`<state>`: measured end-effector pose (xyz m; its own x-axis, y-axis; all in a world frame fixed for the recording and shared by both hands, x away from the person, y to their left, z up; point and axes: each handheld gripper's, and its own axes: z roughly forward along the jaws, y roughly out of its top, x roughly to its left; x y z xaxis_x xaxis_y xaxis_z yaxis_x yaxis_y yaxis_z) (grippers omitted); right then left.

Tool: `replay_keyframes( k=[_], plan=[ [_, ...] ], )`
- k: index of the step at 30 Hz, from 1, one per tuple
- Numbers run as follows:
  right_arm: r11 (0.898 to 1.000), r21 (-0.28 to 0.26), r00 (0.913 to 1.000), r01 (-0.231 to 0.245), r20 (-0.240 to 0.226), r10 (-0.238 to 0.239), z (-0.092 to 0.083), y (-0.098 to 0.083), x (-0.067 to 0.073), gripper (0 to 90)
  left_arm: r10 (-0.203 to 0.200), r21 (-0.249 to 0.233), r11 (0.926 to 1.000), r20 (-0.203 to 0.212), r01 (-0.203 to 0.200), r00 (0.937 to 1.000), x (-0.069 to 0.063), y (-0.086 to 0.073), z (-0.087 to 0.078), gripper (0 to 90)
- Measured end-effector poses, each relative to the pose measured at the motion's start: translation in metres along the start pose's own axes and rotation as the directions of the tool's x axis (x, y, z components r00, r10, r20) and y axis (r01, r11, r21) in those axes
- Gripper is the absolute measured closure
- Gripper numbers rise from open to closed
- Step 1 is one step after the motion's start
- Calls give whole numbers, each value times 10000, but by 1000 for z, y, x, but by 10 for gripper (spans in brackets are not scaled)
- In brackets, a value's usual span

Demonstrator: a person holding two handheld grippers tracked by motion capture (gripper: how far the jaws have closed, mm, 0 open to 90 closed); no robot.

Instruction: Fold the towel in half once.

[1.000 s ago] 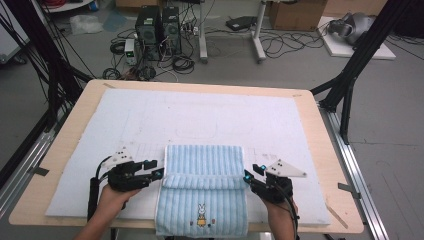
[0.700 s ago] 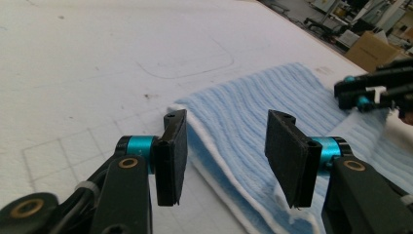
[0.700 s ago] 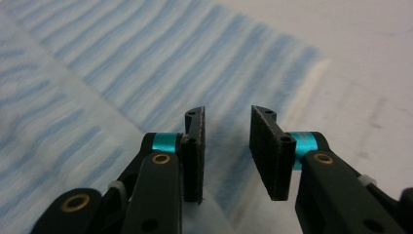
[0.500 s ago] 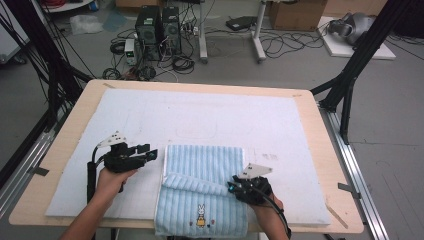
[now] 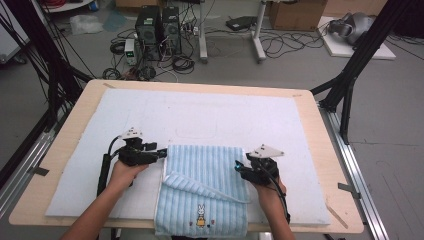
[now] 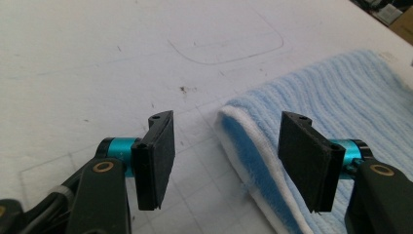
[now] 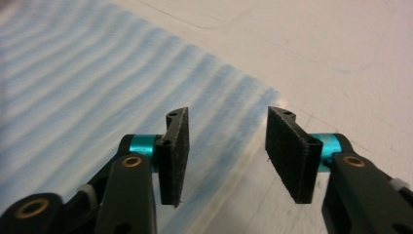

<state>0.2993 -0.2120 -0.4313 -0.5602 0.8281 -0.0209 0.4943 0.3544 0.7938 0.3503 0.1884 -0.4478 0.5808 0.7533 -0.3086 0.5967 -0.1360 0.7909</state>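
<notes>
A light blue striped towel [image 5: 205, 187] with a small rabbit picture lies folded at the near middle of the white mat [image 5: 210, 117]; its near end hangs over the table's front edge. My left gripper [image 5: 161, 152] hovers at the towel's far left corner, jaws open and just widened, with the towel's white-edged fold [image 6: 253, 146] under the gap and nothing pinched. My right gripper [image 5: 239, 169] sits over the towel's right edge [image 7: 243, 126], its jaws also just opened, with nothing between the pads.
The wooden table [image 5: 330, 150] carries the mat, with bare mat beyond and beside the towel. A faint drawn outline [image 6: 226, 46] marks the mat ahead of the towel. Computer towers [image 5: 157, 27], cables and black frame legs [image 5: 350, 75] stand on the floor behind.
Both hands shifted along the towel: the left gripper went to the towel's far left corner, the right one drew inward onto the towel and came back out over its right edge. Both jaws stand wider.
</notes>
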Motion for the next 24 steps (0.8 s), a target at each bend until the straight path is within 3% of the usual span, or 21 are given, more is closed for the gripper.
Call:
replay_keyframes(
  k=[3,6,8,10,12,15,17,19,20,22,23,24],
  plan=[
    [9983,490,9995,-305,116,299,17,2,-6,465,222,424,9988,221,-232,9995,-4,0,10,376],
    [9971,671,9994,-349,-10,350,23,2,-6,478,1047,832,9912,-134,-1032,9944,-11,4,16,408],
    [9952,849,9986,-485,-187,502,27,1,-8,495,1619,1127,9812,-394,-1566,9860,-12,8,16,560],
    [9949,837,9976,-561,-359,593,28,1,-10,526,1739,1028,9802,-368,-1694,9841,-12,7,18,760],
    [9961,811,9987,-340,-350,370,28,2,-9,530,1756,794,9820,-473,-1716,9833,-10,8,19,840],
    [9962,817,9994,-298,-130,310,28,2,-7,468,1450,560,9885,-831,-1406,9859,-6,8,20,821],
    [9959,781,9988,-465,-109,475,28,2,-8,450,1355,538,9899,-917,-1310,9865,-6,7,20,726],
    [9953,807,9983,-534,-169,550,28,2,-8,454,1206,645,9911,-600,-1167,9909,-7,6,19,611],
    [9948,845,9980,-560,-235,582,28,2,-7,468,1339,662,9892,-473,-1307,9899,-9,5,19,605],
    [9947,878,9979,-542,-310,571,29,2,-6,515,1773,740,9819,-381,-1742,9834,-13,4,20,695],
    [9957,848,9984,-377,-388,411,30,2,-6,580,1939,786,9784,-250,-1914,9807,-14,4,21,786],
    [9963,848,9981,-134,-595,185,30,3,-5,672,1850,826,9798,-301,-1821,9823,-15,5,22,838]
  ],
)
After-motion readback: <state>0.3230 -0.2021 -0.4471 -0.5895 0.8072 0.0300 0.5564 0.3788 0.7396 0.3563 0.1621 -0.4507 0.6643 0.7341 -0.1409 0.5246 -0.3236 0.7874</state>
